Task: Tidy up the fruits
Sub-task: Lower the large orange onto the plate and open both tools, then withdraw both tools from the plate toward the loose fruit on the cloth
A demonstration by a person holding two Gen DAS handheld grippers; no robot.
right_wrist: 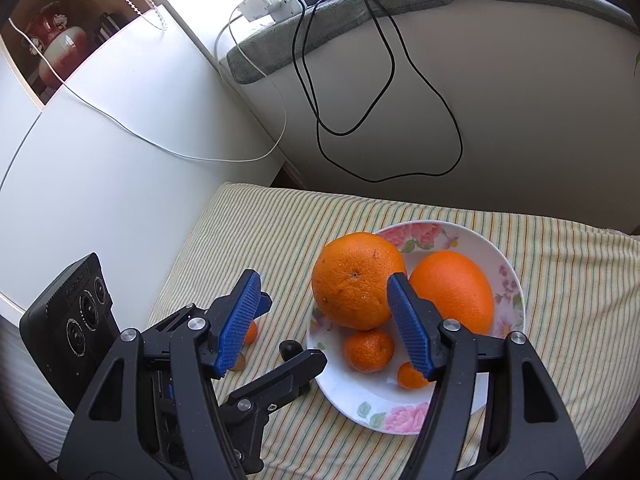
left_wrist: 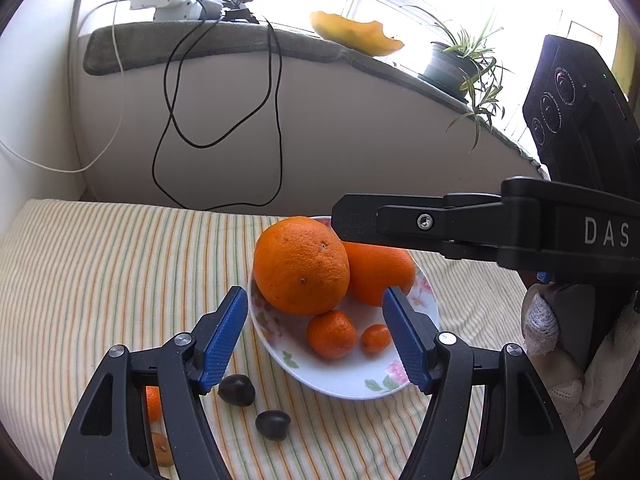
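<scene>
Black cables [left_wrist: 224, 128] overhang plate [left_wrist: 344, 380] (gripper [left_wrist: 320, 340] above).

Left gripper [left_wrist: 316, 336]: held wide apart, nothing gripped, hovering over the near edge of the plate [left_wrist: 340, 384].
Right gripper [right_wrist: 320, 320]: likewise spread, nothing gripped, poised above the plate's left side.

The plate [right_wrist: 510, 276] looks like shiny smooth china with painted pink flowers. The big orange [right_wrist: 356, 280] has bumpy, dotted skin with a soft shine. The other orange [right_wrist: 452, 290] looks smoother. The two dark fruits [left_wrist: 236, 390] are smooth and a bit glossy. The cloth [left_wrist: 100, 264] is soft striped fabric, not shiny. The fingers [left_wrist: 224, 340] have blue pads, rough with tiny bumps, on matt black plastic with shiny metal screws. The ledge mat [left_wrist: 200, 46] looks like fuzzy grey cloth.
</scene>
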